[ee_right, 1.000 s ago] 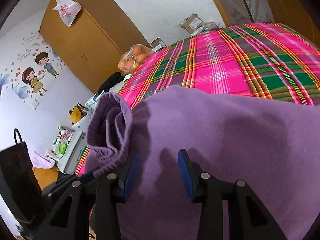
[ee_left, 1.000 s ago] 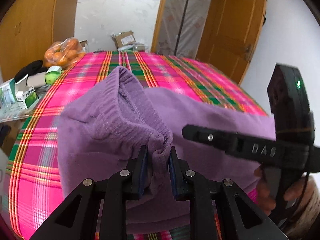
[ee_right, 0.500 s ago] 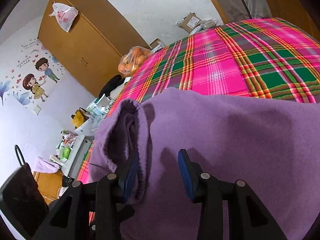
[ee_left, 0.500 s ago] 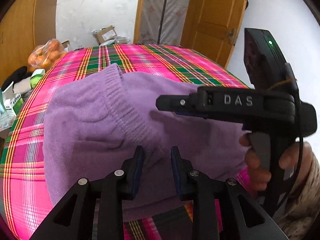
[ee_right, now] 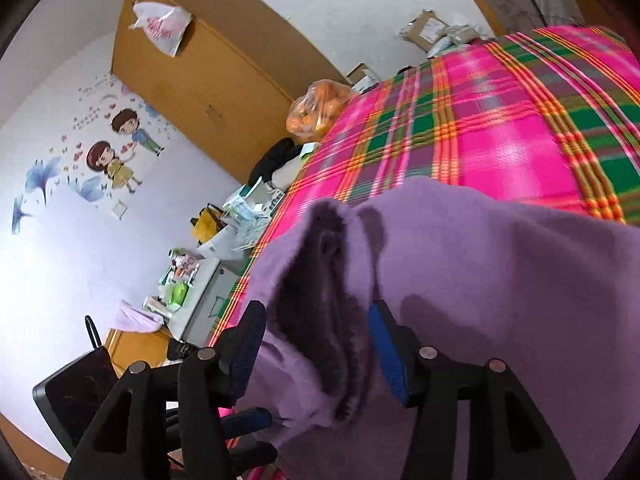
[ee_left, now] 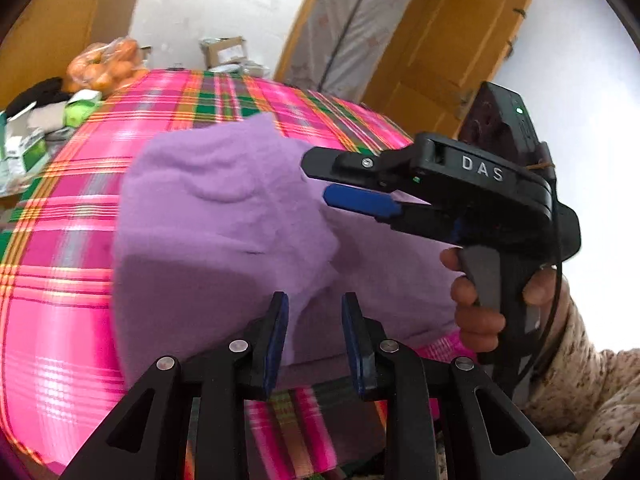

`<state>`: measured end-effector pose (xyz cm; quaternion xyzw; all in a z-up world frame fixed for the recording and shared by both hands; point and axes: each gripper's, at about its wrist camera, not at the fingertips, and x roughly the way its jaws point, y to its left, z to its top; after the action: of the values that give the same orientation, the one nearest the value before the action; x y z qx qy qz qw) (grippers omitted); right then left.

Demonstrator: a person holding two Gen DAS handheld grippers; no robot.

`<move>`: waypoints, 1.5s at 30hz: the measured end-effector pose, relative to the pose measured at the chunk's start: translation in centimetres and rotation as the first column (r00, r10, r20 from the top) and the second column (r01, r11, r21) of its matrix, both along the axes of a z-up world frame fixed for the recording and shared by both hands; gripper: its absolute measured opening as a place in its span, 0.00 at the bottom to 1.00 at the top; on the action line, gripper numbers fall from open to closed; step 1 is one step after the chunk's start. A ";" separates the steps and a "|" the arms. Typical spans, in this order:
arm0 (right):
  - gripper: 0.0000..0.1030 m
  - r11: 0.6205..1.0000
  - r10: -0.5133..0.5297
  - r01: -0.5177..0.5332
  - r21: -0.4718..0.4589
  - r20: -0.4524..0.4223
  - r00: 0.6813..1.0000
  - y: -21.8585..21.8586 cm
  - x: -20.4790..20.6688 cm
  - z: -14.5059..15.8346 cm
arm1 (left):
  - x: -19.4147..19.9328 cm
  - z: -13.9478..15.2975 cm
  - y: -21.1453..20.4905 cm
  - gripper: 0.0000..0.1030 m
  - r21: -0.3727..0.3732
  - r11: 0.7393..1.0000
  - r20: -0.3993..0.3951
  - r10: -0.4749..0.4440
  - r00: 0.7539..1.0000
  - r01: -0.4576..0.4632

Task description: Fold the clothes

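I have a grabber in each hand, and a soft purple sweater (ee_left: 224, 216) lies on the bed with the pink and green checked blanket (ee_left: 68, 240). The sweater sits on the near part of the blanket, close to the edge where I stand. My left gripper (ee_left: 314, 336) is spread apart, with its two blue pads just over the near edge of the sweater, and nothing is pinched between them. My right gripper (ee_right: 316, 352) is spread apart too. A bunched, folded bit of the sweater sits in the gap between its fingers, but the fingers are not pressed on it, so the cloth only rests there. From my left tool I can see my right tool from the side, over the right part of the sweater, with my right hand (ee_left: 484, 300) wrapped around its handle and my fuzzy speckled sleeve (ee_left: 580, 380) behind it. Past the far left corner of the blanket there is a clear bag of oranges (ee_left: 106, 64). Beside the left edge of the blanket there are small boxes (ee_left: 24, 148) and other little things on a low table, too blurry to tell apart. Behind that side stands a big wooden wardrobe (ee_right: 208, 76), and the wall next to it has cartoon stickers (ee_right: 116, 148) of two children.
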<state>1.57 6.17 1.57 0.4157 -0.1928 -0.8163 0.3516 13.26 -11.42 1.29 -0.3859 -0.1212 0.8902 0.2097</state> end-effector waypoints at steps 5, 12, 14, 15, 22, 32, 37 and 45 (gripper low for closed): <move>0.42 0.995 0.036 -0.035 0.093 -0.010 0.999 -2.2 0.2 -0.1 | -0.1 0.2 -1.8 0.26 0.052 0.997 0.019 0.054 0.998 -0.055; 0.11 1.000 0.018 -0.018 0.008 0.017 1.000 -0.9 1.2 0.3 | -0.3 1.1 -3.6 0.26 0.091 0.991 0.001 0.101 0.995 -0.100; 0.10 1.000 0.004 -0.004 -0.001 0.050 0.999 -0.8 1.2 -0.1 | -0.3 1.1 -3.9 0.26 0.098 0.989 -0.002 0.115 0.993 -0.114; 0.10 1.000 -0.010 0.009 0.012 0.072 0.997 -0.8 1.0 -0.6 | -0.3 1.0 -4.1 0.26 0.101 0.987 -0.002 0.123 0.992 -0.122; 0.16 0.997 -0.042 0.033 0.066 0.131 0.991 -0.3 0.4 -2.0 | -1.5 -0.2 -5.8 0.26 0.118 0.977 0.059 0.172 0.983 -0.178; 0.47 0.994 -0.050 0.044 0.104 0.059 0.997 -1.1 -1.3 -1.1 | -1.2 -0.6 -6.4 0.26 0.120 0.973 0.064 0.189 0.980 -0.196; 0.48 0.996 -0.038 0.030 0.084 0.102 0.994 -2.0 -3.1 -2.1 | -1.0 -0.6 -7.1 0.26 0.126 0.969 0.063 0.208 0.976 -0.214; 0.41 1.000 0.013 -0.017 0.024 0.150 0.989 -3.4 -3.5 -2.7 | -1.1 -0.3 -7.8 0.26 0.128 0.961 0.067 0.237 0.969 -0.243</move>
<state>-1.90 2.82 -1.10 0.4816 -0.2054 -0.7825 0.3370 12.15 -19.25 0.94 -0.3757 -0.2324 0.8887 0.1228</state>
